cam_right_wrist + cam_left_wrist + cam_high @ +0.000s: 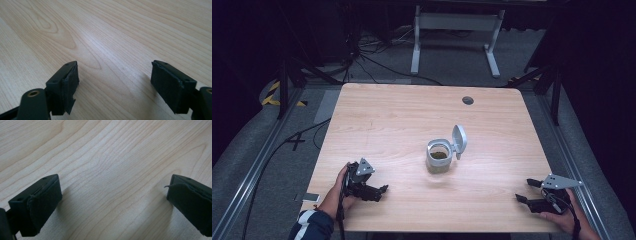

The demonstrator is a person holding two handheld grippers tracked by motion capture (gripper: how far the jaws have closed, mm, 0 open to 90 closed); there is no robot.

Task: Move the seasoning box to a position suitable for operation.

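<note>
Grey round plastic jar [439, 159] with its hinged lid [459, 140] flipped up stands near the middle of the pale wooden table [402, 115] in the high view, a little to the right of centre. The lid tilts up on the jar's far right side. Brownish contents show inside the open mouth; I cannot tell what they are. My left gripper [382, 191] rests at the near left of the table, held in my left hand [339, 192], its jaws pointing right. My right gripper [523, 191] sits at the near right edge in my right hand [562, 215], jaws pointing left toward the middle. Both grippers are well apart from the jar. A small dark round hole [468, 100] sits near the table's far right edge. Beyond the table a white metal frame [457, 30] stands on the grey floor.

Left gripper view: my left gripper [113, 197] has its two black padded jaws spread wide, with bare wood grain between them. Nothing is gripped.

Right gripper view: my right gripper [115, 85] likewise holds its jaws fully apart over bare table surface. Nothing lies between the pads.
</note>
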